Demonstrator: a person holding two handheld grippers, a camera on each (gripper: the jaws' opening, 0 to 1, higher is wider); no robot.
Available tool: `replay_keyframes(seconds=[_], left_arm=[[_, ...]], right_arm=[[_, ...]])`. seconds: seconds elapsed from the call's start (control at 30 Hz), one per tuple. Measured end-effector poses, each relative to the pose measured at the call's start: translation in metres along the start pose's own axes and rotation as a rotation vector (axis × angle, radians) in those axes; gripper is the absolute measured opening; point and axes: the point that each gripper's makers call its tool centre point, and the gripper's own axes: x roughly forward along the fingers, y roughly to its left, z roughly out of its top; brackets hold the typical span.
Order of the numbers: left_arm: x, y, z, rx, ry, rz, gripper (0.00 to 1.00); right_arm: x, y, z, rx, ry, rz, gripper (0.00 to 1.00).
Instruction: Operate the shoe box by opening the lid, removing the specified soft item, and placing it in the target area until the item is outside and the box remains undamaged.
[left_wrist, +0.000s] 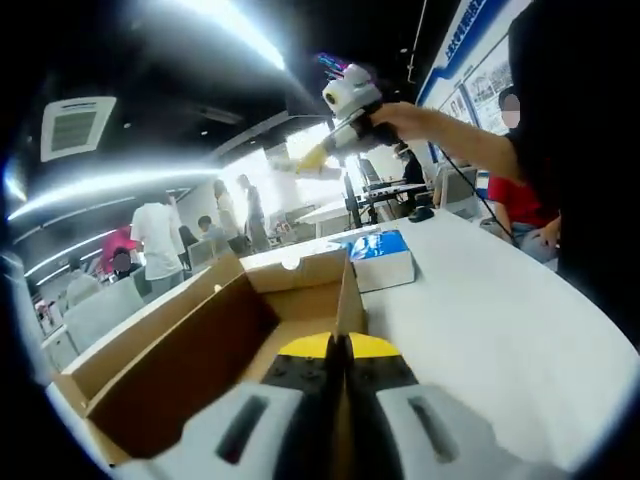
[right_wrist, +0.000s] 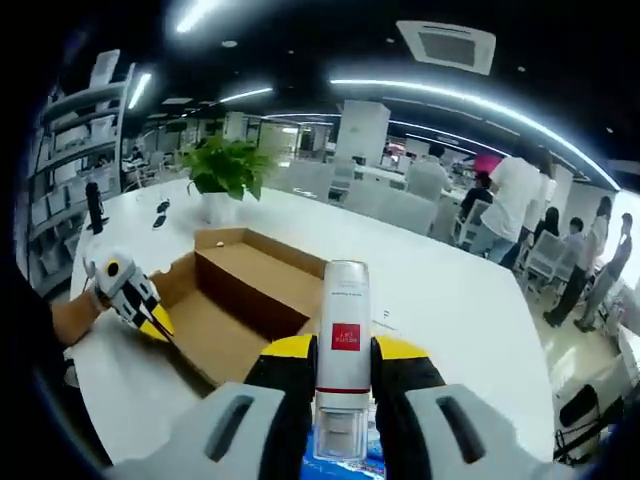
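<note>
An open brown cardboard shoe box (left_wrist: 210, 340) lies on the white table (left_wrist: 480, 330). My left gripper (left_wrist: 338, 347) is shut on the thin edge of the box's flap (left_wrist: 349, 295), which rises between its jaws. My right gripper (right_wrist: 343, 347) is shut on a white tube (right_wrist: 343, 300) with a red label, held in the air above the table. In the left gripper view the right gripper (left_wrist: 306, 158) hangs high beyond the box, in a person's hand. In the right gripper view the left gripper (right_wrist: 160, 328) touches the near left edge of the box (right_wrist: 240, 290).
A blue and white carton (left_wrist: 382, 257) sits on the table just past the box. A potted plant (right_wrist: 225, 170) stands at the table's far side. Chairs, desks and several people fill the room behind. A person in dark clothes sits at the right (left_wrist: 560, 150).
</note>
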Motion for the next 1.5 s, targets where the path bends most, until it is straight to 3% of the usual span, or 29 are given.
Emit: replay_keyframes(seconds=[0.23,0.5,0.83,1.1,1.5], left_arm=[[0.0,0.0,0.001,0.0,0.0,0.0,0.04],[0.0,0.001,-0.001,-0.001,-0.001,0.002,0.04],[0.001,0.001,0.001,0.001,-0.001,0.002,0.04],[0.001,0.0,0.004,0.001,-0.002,0.002,0.04],[0.002,0.0,0.005,0.001,-0.002,0.001,0.04]], right_arm=[[-0.019,-0.06,-0.059,0.09,0.087,-0.125,0.2],[-0.017,-0.087,-0.107,0.191,0.153,-0.189,0.2],[0.008,-0.117,-0.169,0.253,0.233,-0.204,0.2],[0.025,-0.123,-0.201,0.292,0.273,-0.191,0.2],[0.032,-0.117,-0.216,0.296,0.329,-0.172,0.2]])
